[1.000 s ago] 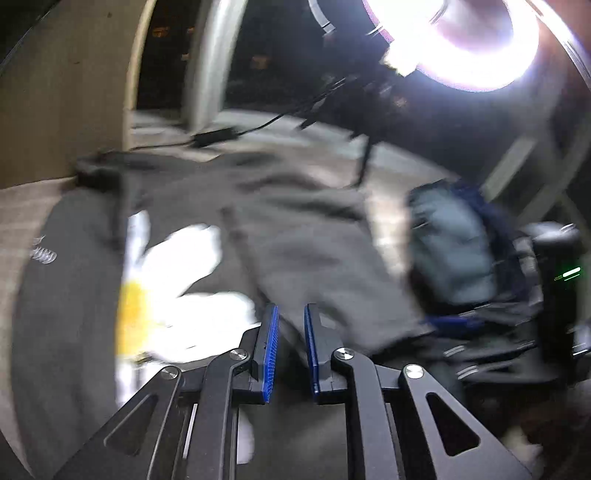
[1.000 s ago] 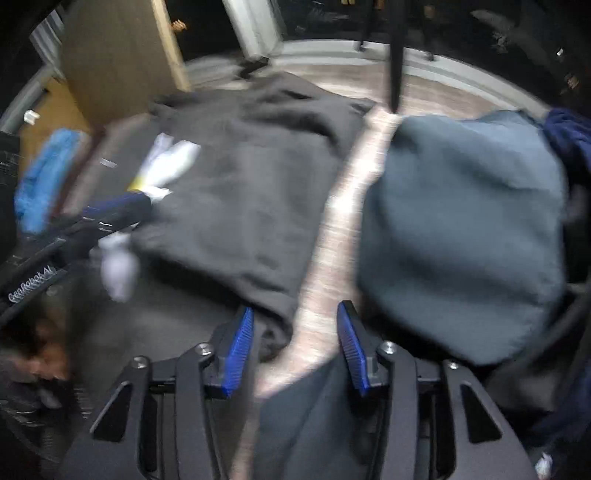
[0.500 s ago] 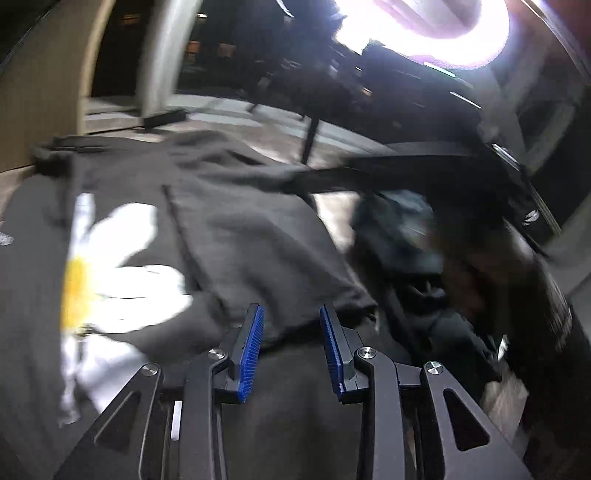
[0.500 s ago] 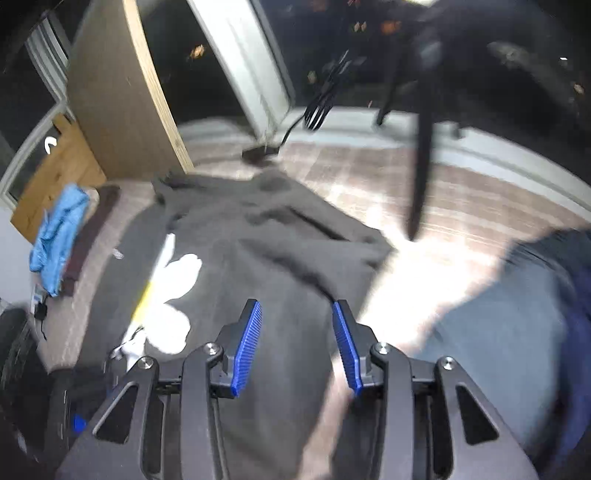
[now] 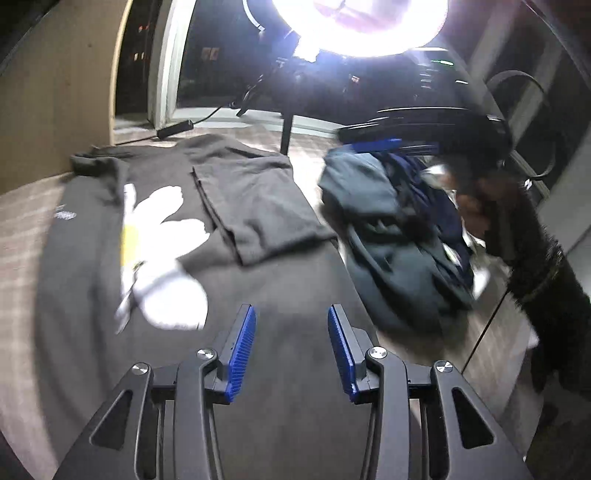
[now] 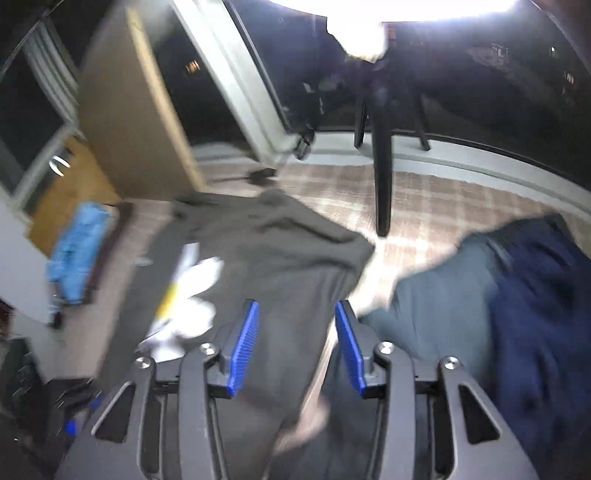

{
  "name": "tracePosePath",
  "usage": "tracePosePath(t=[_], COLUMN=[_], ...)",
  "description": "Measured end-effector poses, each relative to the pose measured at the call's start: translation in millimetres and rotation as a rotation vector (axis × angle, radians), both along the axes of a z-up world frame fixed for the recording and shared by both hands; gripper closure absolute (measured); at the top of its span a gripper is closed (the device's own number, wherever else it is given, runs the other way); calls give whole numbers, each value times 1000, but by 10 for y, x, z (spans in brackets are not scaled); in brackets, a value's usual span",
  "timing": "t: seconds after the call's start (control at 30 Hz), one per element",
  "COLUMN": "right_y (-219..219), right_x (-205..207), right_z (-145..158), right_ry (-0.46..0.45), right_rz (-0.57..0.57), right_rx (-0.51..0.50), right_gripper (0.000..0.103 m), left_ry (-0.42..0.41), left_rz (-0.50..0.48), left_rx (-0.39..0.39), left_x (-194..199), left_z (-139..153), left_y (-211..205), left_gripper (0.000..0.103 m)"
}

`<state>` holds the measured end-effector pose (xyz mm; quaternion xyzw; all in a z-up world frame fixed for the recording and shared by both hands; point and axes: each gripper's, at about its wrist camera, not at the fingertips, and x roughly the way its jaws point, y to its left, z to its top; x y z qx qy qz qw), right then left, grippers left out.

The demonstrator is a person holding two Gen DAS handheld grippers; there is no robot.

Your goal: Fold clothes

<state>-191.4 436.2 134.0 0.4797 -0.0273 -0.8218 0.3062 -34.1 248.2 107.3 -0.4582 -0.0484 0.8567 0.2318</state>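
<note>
Clothes first: between the blue ribbed pads of our left gripper (image 5: pixel 291 349) nothing is pinched; the jaws stand spread and have just been opening, with only the dark grey sweatshirt (image 5: pixel 258 280) showing below through the gap. Same for our right gripper (image 6: pixel 298 343): jaws apart, just been opening, empty, with the sweatshirt's right edge and a strip of floor behind the gap.

Outward: the dark grey sweatshirt with a white and yellow daisy print (image 5: pixel 162 251) lies flat on the pale plaid carpet (image 6: pixel 424 199), one sleeve panel (image 5: pixel 255 199) already folded in over the chest. Just to its right sits a loose heap of grey-blue and navy garments (image 5: pixel 391 236), apparently unfolded. A black tripod leg (image 6: pixel 382 166) stands on the carpet beyond, under a bright ring light (image 5: pixel 354 22). A blue cloth (image 6: pixel 75 254) lies far left by a wooden cabinet (image 6: pixel 136 110).

Handling, as we judge: soft, limp fleece, light to middling, no slip risk on ribbed pads, nothing fragile. It will sag and drag, so take both corners of one edge together. Next hold is likely the left shoulder and left hem to bring in the other side, or the bottom hem corners to fold upward.
</note>
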Motion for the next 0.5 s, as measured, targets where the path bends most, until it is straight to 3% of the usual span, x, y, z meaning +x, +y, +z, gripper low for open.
tracePosePath(t=[0.07,0.27,0.4,0.5], right_y=[267,858,1319,1522], right_x=[524,1998,2780,3215], right_z=[168,100,-3,-32], right_ry=[-12,-64,-135,-156], right_rz=[0,-65,-148,-203], right_rx=[-40,-29,-116,-175], right_gripper=[54,54,54,54], left_ry=[14,19,48,-10], left_rz=[-6,-40,-98,-210], left_rx=[-16,-2,-105,-53], left_x=[302,1250,1875,2240], left_z=[119,292,222,2], left_y=[-54,-193,-2,331], left_gripper=[64,59,58,57])
